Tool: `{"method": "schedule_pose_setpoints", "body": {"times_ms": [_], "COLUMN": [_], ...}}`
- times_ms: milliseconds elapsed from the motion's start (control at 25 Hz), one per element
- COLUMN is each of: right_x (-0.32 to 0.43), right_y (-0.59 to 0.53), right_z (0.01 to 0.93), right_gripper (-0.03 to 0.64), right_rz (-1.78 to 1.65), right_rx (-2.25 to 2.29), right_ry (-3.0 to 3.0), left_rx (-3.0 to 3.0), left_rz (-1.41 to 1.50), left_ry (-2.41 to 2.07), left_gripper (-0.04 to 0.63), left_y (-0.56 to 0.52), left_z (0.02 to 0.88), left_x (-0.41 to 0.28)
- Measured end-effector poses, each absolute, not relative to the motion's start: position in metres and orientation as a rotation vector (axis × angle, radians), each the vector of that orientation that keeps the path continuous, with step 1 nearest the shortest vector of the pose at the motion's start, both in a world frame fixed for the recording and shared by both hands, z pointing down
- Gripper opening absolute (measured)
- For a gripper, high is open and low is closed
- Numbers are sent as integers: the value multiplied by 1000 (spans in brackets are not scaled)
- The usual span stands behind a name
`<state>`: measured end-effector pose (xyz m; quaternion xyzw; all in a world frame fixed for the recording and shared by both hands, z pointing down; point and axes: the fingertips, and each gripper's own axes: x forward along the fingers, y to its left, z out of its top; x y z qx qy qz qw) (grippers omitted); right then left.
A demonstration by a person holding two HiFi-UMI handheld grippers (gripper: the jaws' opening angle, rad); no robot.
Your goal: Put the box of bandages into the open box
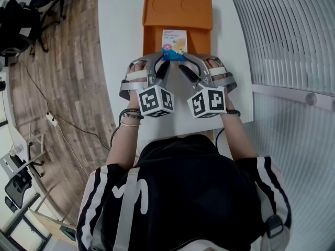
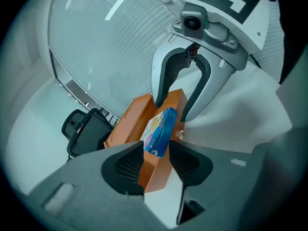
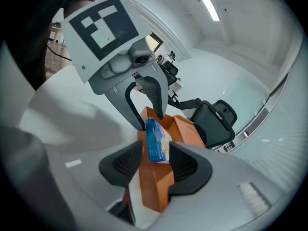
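left gripper (image 2: 156,165): jaws spread wide, pads pressing on nothing; the bandage box (image 2: 161,131) shows in the gap but lies just beyond the tips
right gripper (image 3: 156,163): equally wide and empty, with the bandage box again just past its tips
pair in the head view: both sit at frame centre, angled inward and down toward one spot
where the task's thing lies: just above the grippers in the head view, centre of the upper half, its lower blue edge between the two sets of tips
nearer hand: neither plainly; the two look about equally close
resting place: inside the near end of the orange box (image 1: 152,38), by its lower wall
pose: on edge and tilted, printed face turned up, thin blue side toward the grippers
long axis: seems to rise out of the orange box rather than lie along its floor
orange box: open, lid (image 1: 178,9) folded back toward the top of the frame, long axis running up and down the frame on the white table (image 1: 120,25)
judged stage: placed and let go; at most a nudge toward the top of the frame would lay it flat
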<state>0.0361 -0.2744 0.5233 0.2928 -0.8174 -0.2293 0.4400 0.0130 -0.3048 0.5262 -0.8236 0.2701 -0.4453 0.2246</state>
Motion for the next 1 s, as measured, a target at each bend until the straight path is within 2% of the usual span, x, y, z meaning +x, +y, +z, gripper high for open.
{"method": "schedule_pose_setpoints", "body": {"times_ms": [1000], "right_x": [26], "right_y": [-258], "right_z": [484], "right_gripper": [160], "right_rz": [-496], "right_rx": [859], "right_ry": [-2128], "left_rx": [-2350], "left_rz": [-1054], "left_ry": [919], "left_gripper": [170], "left_y": [-286], "left_z": [481], "left_x": [-6]}}
